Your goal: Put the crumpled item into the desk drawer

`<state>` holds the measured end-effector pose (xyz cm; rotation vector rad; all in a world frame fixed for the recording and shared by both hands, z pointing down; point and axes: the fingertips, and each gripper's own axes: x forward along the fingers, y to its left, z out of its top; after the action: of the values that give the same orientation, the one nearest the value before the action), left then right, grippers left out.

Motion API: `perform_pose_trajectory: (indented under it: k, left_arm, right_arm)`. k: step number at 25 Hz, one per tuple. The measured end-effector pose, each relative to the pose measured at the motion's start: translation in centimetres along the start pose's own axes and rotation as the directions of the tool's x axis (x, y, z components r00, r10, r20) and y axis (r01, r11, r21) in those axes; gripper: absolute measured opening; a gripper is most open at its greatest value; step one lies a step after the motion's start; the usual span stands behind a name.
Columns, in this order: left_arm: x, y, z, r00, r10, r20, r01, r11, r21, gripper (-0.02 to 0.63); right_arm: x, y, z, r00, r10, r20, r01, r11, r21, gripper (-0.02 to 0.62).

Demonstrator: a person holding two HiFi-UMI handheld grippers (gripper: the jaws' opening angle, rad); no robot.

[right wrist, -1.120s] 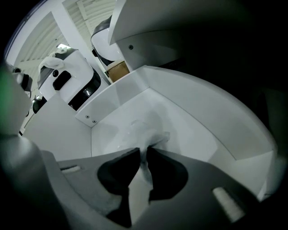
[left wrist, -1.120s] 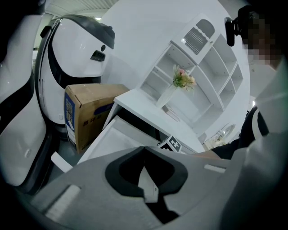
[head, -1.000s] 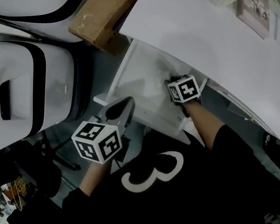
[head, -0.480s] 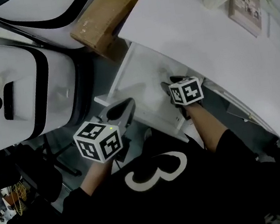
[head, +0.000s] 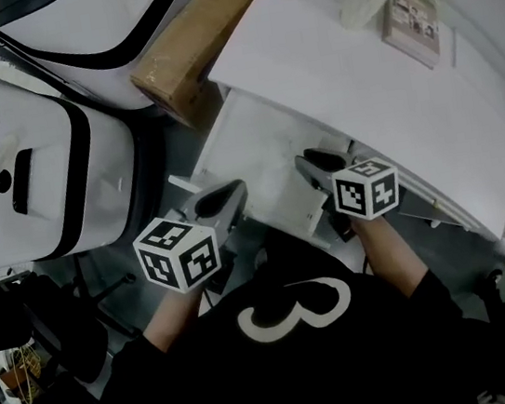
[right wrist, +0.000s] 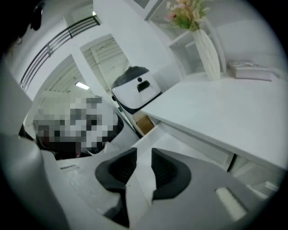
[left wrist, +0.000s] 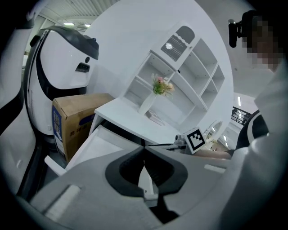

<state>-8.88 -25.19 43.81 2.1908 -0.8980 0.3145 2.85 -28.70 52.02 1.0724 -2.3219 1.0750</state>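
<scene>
My right gripper (right wrist: pixel 143 157) is closing, with a white edge of the drawer (head: pixel 244 146) running between its jaws. I can't say the pads bite yet. My left gripper (head: pixel 217 200) hangs at the drawer's 7 o'clock, jaws together and empty. The crumpled item shows in no view. I'd guess it lies in the drawer, hidden under the desk (head: pixel 358 86) at 1 o'clock. I'd expect it light, soft and springy: pinch gently across its bulk.

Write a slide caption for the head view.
Left gripper, shut, hovers by the open drawer; right gripper is closing its jaws around the drawer's front edge.
</scene>
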Motion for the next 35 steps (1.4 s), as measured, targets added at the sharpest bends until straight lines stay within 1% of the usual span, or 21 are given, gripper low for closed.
perform_pose_trajectory:
  k: [2,5,9,10,12,16,20,23,27,35]
  left_arm:
    - [-0.7,-1.1,0.2,1.0,-0.017,0.012,0.017,1.0,0.015,0.011]
    - [-1.9,-2.8,0.5,0.999,-0.038,0.029,0.037,0.999,0.04,0.011]
    - [-3.8,-5.5,0.9,0.996,-0.071,0.05,0.067,0.994,0.08,0.01]
    - [-4.4,-6.2,1.1,0.995,-0.08,0.06,0.075,0.993,0.093,0.01]
    - [-5.5,-7.3,1.5,0.992,-0.098,0.081,0.089,0.989,0.115,0.011]
    - [-7.3,-9.6,1.7,0.983,-0.139,0.118,0.121,0.981,0.149,0.011]
    - [-8.3,-11.5,1.1,0.98,-0.162,0.119,0.138,0.972,0.188,0.01]
    - [-9.1,-12.2,0.8,0.978,-0.17,0.122,0.142,0.968,0.206,0.01]
    - [-10.1,-13.0,1.0,0.975,-0.175,0.141,0.14,0.964,0.226,0.011]
    - [-10.9,-14.1,1.2,0.969,-0.189,0.157,0.145,0.957,0.251,0.009]
  right_arm:
    - [-2.3,2.2,1.2,0.996,0.046,0.074,-0.048,0.999,0.018,0.085]
    - [-5.6,5.1,2.4,0.982,0.095,0.161,-0.097,0.995,0.004,0.053]
    - [-9.3,8.2,3.1,0.96,0.133,0.247,-0.132,0.991,-0.022,0.041]
    - [-10.1,9.0,3.2,0.953,0.146,0.265,-0.143,0.989,-0.031,0.016]
    - [-11.3,10.7,3.1,0.942,0.172,0.29,-0.164,0.985,-0.052,0.003]
    - [-13.7,13.6,2.8,0.925,0.206,0.319,-0.184,0.978,-0.099,0.003]
    - [-15.7,15.7,2.3,0.907,0.24,0.345,-0.202,0.969,-0.143,0.003]
    - [-16.6,16.9,2.0,0.896,0.252,0.366,-0.199,0.964,-0.176,0.003]
    - [-17.4,17.8,1.9,0.889,0.256,0.38,-0.19,0.961,-0.203,0.003]
    - [-17.7,18.9,1.5,0.881,0.286,0.376,-0.212,0.951,-0.227,0.003]
